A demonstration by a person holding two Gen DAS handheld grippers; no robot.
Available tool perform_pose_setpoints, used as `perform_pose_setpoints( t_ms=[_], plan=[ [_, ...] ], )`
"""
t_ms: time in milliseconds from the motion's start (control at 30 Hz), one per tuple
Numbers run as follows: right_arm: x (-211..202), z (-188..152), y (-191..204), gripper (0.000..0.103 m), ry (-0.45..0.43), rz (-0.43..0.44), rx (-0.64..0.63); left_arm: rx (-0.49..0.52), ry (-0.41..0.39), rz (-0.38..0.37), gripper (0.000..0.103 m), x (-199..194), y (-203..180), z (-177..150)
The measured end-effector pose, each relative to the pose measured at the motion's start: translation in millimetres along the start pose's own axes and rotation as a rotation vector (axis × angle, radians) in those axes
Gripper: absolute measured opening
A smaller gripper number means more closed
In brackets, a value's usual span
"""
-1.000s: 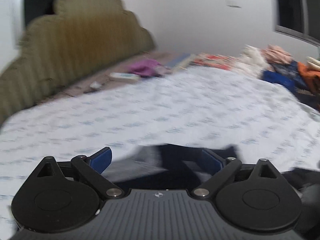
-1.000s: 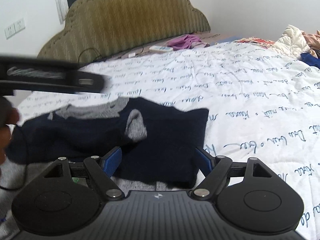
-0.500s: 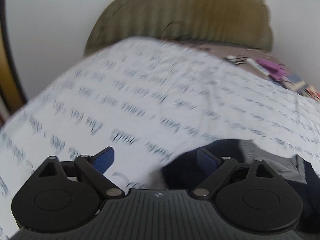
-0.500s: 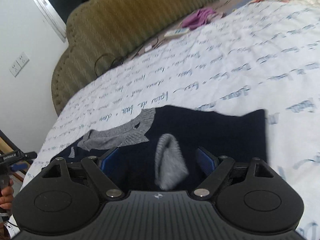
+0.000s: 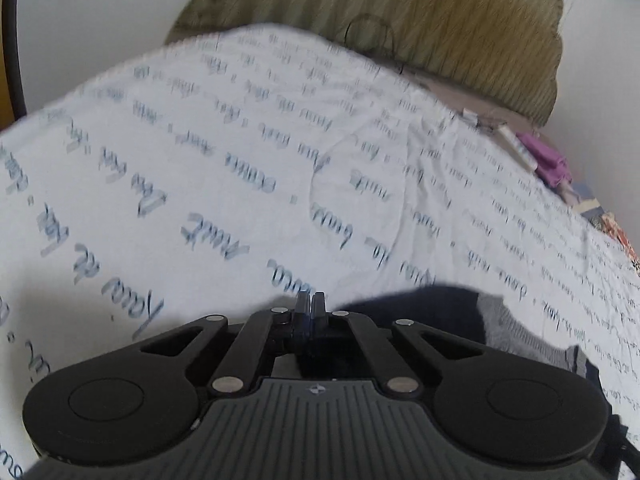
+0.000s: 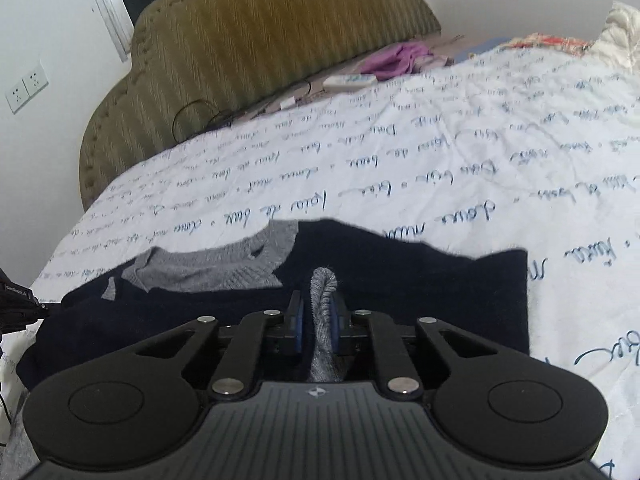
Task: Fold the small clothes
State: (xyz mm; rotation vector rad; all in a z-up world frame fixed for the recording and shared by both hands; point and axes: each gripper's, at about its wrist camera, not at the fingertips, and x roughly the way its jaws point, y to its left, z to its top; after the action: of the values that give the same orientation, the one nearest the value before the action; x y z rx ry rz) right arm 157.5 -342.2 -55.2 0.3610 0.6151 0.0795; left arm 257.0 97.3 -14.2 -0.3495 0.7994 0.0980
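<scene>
A small navy sweater [image 6: 420, 280] with a grey collar [image 6: 224, 268] lies flat on the white bedspread [image 6: 400, 152]. My right gripper [image 6: 316, 312] is shut on its grey sleeve cuff [image 6: 322, 296], which stands up between the blue pads. In the left wrist view my left gripper [image 5: 310, 306] is shut at the sweater's [image 5: 420, 304] left edge; whether it pinches cloth is hidden behind the fingers. The grey collar [image 5: 516, 336] shows to the right there.
An olive padded headboard [image 6: 260, 40] stands at the far end. A purple cloth [image 6: 396, 58] and a remote [image 6: 350, 80] lie by it. A pile of clothes [image 6: 580, 44] sits far right. Wall sockets [image 6: 26, 88] are on the left.
Both grippers were open and have shut. The right one closed on the grey cuff. The left one swung left to the sweater's edge and closed.
</scene>
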Motion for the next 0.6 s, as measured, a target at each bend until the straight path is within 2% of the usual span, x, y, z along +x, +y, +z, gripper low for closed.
perform_pose_setpoints(
  t_ms=[100, 167, 233, 300, 333, 367, 400, 433, 467, 500, 533, 600],
  plan=[
    [-12, 3, 8, 0.011, -0.062, -0.028, -0.041, 0.017, -0.086, -0.01, 0.0, -15, -5, 6],
    [-20, 4, 11, 0.011, -0.099, -0.053, -0.061, 0.03, -0.105, -0.002, 0.0, -19, -8, 12],
    [-26, 5, 12, 0.011, -0.116, -0.071, -0.077, 0.02, -0.085, -0.022, 0.0, -19, -5, 16],
    [-27, 5, 9, 0.011, -0.105, -0.068, -0.074, -0.003, -0.032, -0.085, 0.005, -17, 1, 14],
    [-27, 3, 8, 0.011, -0.1, -0.07, -0.074, -0.016, -0.01, -0.102, 0.016, -16, 4, 10],
    [-26, 2, 7, 0.011, -0.093, -0.071, -0.073, -0.022, 0.009, -0.118, 0.04, -15, 7, 6],
    [-24, 1, 5, 0.011, -0.085, -0.07, -0.067, -0.028, 0.023, -0.129, 0.055, -14, 10, 3],
    [-22, 0, 4, 0.011, -0.076, -0.065, -0.055, -0.044, 0.018, -0.133, 0.081, -15, 13, -1],
    [-21, 0, 2, 0.011, -0.069, -0.058, -0.042, -0.062, -0.003, -0.13, 0.088, -17, 16, -4],
    [-20, -2, 1, 0.011, -0.063, -0.055, -0.035, -0.074, -0.018, -0.121, 0.088, -19, 18, -5],
    [-19, -2, 1, 0.011, -0.058, -0.055, -0.035, -0.077, -0.016, -0.117, 0.088, -19, 19, -4],
    [-18, -4, 2, 0.011, -0.054, -0.058, -0.042, -0.083, 0.024, -0.148, 0.077, -14, 18, -2]
  ],
)
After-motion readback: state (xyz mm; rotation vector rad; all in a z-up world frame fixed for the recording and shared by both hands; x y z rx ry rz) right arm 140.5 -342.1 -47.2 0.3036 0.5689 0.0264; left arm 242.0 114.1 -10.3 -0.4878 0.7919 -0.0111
